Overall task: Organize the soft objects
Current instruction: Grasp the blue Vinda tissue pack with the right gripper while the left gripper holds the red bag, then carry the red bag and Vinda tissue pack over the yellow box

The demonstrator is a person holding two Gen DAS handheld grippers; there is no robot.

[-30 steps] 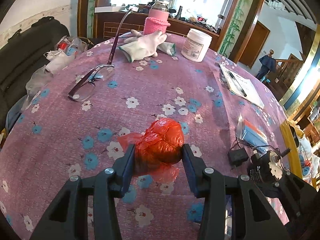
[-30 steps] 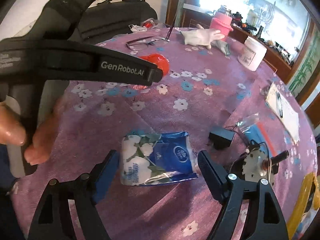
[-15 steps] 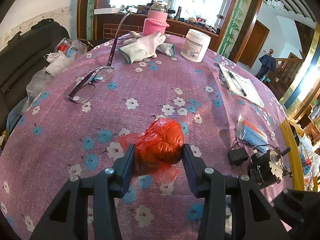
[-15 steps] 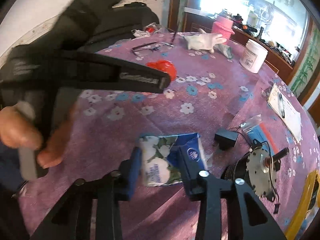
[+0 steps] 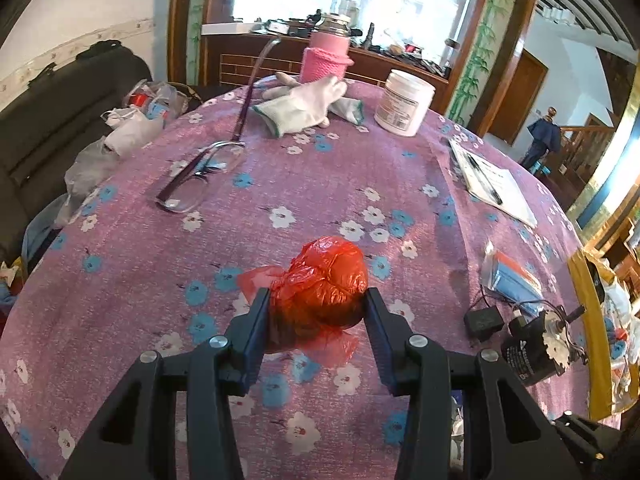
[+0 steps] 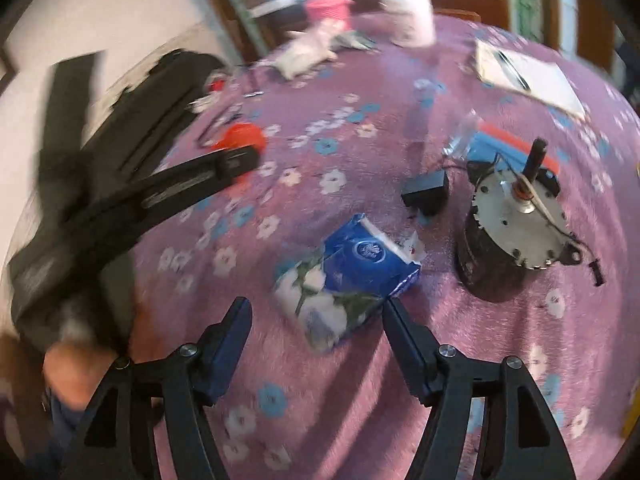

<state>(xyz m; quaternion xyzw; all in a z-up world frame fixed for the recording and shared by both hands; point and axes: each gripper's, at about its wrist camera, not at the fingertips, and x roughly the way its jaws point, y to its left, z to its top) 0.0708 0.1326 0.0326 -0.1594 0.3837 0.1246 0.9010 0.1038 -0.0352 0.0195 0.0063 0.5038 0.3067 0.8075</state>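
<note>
your left gripper point(image 5: 316, 306) has its jaws clenched on the red plastic bag point(image 5: 324, 286), a crumpled ball pinched on both sides; from the left wrist view you can't tell if it rests on the table point(image 5: 360, 184) or sits just above it. your right gripper point(image 6: 316, 322) has its jaws released, spread wide with nothing between them, and the tissue pack point(image 6: 348, 272) lies flat on the table just ahead of the tips, its right edge close to the right jaw.

just to the right of the tissue pack stands the motor point(image 6: 516, 224), with a small black adapter point(image 6: 426, 194) beyond the pack and wires trailing around both. if you close while drifting right, you could snag a wire or knock the motor. the right view is blurred, so alignment is hard to judge; closing now would likely catch only a corner and the slick wrapper could slip out.

the bag's loose flap hangs below the jaws and could pull free. far beyond the pack lie the gloves point(image 5: 308, 104), more soft things probably to be gathered, beside glasses point(image 5: 196, 184) you should avoid.
</note>
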